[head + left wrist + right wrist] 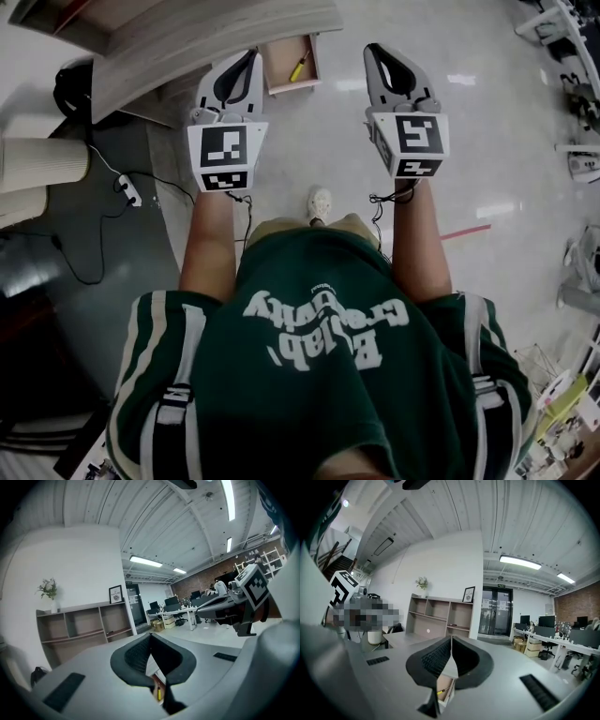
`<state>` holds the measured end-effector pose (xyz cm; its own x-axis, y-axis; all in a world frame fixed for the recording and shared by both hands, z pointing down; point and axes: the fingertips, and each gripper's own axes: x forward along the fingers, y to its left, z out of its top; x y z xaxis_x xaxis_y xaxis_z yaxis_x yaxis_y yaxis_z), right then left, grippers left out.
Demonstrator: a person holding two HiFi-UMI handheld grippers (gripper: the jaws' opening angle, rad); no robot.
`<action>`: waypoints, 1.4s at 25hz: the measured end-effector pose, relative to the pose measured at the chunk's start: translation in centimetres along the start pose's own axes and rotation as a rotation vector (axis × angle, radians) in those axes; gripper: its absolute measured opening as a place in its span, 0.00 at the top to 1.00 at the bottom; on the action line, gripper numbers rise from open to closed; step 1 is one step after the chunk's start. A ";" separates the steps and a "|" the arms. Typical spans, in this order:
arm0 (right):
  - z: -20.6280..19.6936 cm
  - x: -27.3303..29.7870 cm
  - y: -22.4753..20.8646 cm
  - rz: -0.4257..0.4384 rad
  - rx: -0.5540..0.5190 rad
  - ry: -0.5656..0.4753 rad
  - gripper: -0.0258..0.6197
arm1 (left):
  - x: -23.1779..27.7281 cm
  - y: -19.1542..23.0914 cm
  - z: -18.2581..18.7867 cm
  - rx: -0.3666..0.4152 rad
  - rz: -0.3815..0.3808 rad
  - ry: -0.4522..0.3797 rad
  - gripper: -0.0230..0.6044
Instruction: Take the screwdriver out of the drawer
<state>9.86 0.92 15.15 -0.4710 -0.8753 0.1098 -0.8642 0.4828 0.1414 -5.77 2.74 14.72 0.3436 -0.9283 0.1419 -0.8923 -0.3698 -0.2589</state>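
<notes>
A small drawer (291, 64) stands pulled open from under the pale desk (187, 47), low near the floor. A yellow-handled screwdriver (298, 67) lies inside it. My left gripper (251, 56) hangs just left of the drawer, shut and empty. My right gripper (373, 49) is to the drawer's right, apart from it, its jaws also together with nothing in them. In the left gripper view the screwdriver (159, 693) shows below the shut left gripper (150, 637). In the right gripper view the drawer (447, 682) and screwdriver (442, 691) show under the shut right gripper (451, 640).
A power strip (129, 190) and cables lie on the dark floor at the left, beside white cylinders (42, 161). My shoe (320, 203) is on the pale floor below the drawer. An open shelf unit (84, 625) and office desks (173, 613) stand farther off.
</notes>
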 end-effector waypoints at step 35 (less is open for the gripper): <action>-7.3 21.1 0.6 -0.077 -0.003 0.073 0.91 | 17.5 10.5 -10.9 -0.037 -0.165 0.021 0.94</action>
<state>0.64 -17.06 24.77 -0.3887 -0.9057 0.1694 -0.8970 0.4140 0.1553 -12.34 -16.97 24.94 0.4804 -0.8540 0.1997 -0.8346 -0.5151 -0.1952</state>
